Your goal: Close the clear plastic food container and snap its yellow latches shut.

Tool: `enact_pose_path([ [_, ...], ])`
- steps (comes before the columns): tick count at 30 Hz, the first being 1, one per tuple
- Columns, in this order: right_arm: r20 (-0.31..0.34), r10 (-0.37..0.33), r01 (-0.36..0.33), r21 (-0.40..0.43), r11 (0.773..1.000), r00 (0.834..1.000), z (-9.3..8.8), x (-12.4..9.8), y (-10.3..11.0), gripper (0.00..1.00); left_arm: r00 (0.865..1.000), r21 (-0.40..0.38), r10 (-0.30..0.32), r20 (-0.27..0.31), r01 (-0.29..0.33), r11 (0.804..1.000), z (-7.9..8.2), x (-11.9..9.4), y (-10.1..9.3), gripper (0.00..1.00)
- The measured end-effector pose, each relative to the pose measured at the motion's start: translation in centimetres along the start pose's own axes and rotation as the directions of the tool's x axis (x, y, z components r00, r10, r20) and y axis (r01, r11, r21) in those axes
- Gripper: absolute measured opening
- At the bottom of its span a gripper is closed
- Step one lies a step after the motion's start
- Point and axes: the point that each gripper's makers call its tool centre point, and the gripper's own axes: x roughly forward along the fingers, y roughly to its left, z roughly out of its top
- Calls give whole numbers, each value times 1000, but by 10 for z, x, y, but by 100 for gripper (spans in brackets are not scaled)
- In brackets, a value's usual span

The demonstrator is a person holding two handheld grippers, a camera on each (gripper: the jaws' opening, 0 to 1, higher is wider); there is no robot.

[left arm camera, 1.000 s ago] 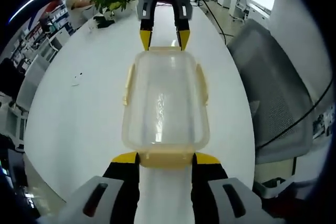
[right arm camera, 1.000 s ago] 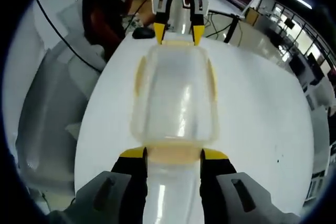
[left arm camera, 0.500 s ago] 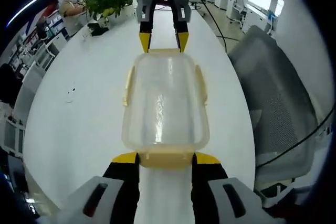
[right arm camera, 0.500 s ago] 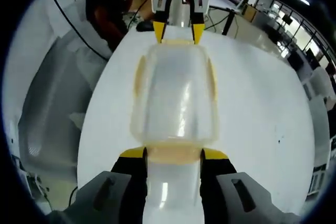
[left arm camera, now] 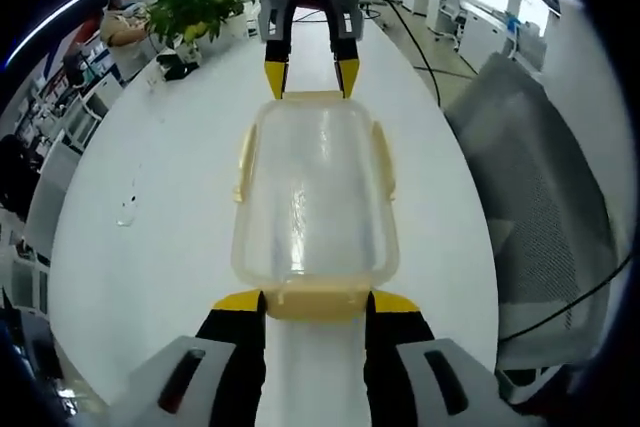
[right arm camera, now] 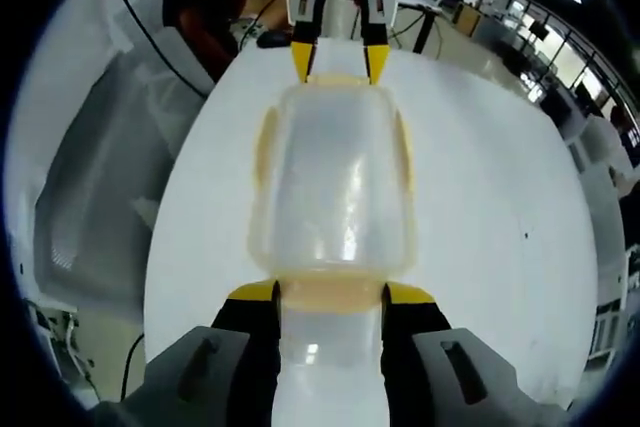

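A clear, round-cornered rectangular plastic food container point(left arm camera: 314, 192) with pale yellow latches on its rim lay lidded on the smooth, glossy white oval table point(left arm camera: 150, 197), held end to end between the two grippers. The left gripper point(left arm camera: 315, 301), black with yellow tips, had its jaws apart, flanking the latch at the near end, while the right gripper point(right arm camera: 330, 293) stood the same way at the opposite end. A grey mesh office chair point(left arm camera: 545, 187) sat beside the table, and a leafy green potted plant point(left arm camera: 195, 7) stood at its far end.
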Motion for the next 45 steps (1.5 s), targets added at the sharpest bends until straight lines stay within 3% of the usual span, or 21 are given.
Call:
enact_pose_path([
  [12,-21,-13,13,22,1000,1000,-35,-7,0,35,1000,20,5,12,-5,1000,28,24,7,32],
  [30,-45,-19,21,33,999,999,-71,-20,5,35,999,30,0,34,-1,1000,59,54,9,32],
  [45,-70,-30,33,44,999,997,-92,-20,3,35,999,42,-1,39,0,999,71,71,13,32],
])
